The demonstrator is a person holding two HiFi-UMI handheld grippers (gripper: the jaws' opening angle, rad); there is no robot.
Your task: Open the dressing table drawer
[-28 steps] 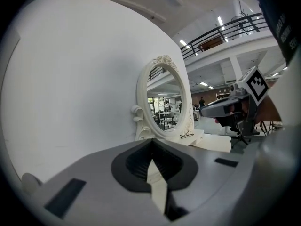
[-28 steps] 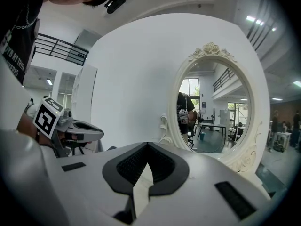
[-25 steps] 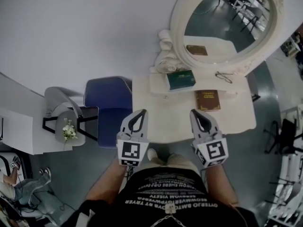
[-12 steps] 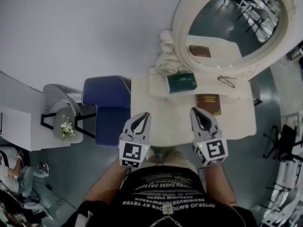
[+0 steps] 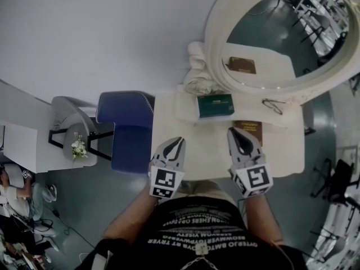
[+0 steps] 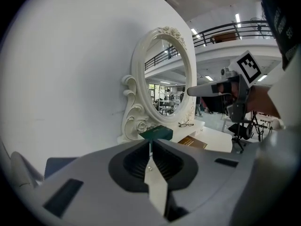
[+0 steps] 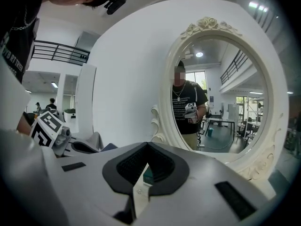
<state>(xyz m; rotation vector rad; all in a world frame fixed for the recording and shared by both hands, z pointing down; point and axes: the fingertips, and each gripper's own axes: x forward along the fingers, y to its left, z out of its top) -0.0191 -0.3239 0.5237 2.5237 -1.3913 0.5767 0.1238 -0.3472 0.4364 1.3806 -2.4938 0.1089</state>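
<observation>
The white dressing table stands against the wall under a big oval mirror. Its drawer is hidden below the tabletop's front edge. On top lie a green box, a brown book and a pair of glasses. My left gripper hovers shut and empty over the table's front left part. My right gripper is over the front right, just before the book, jaws together and holding nothing. The left gripper view looks past its shut jaws at the green box.
A blue chair stands close against the table's left side, a grey chair with flowers further left. A rolled white towel sits by the mirror frame. Black stands are on the floor at the right.
Both grippers have drifted a little; the left one shifted right and sank towards the table's front edge. The mirror looks larger. Both pairs of jaws stay together.
</observation>
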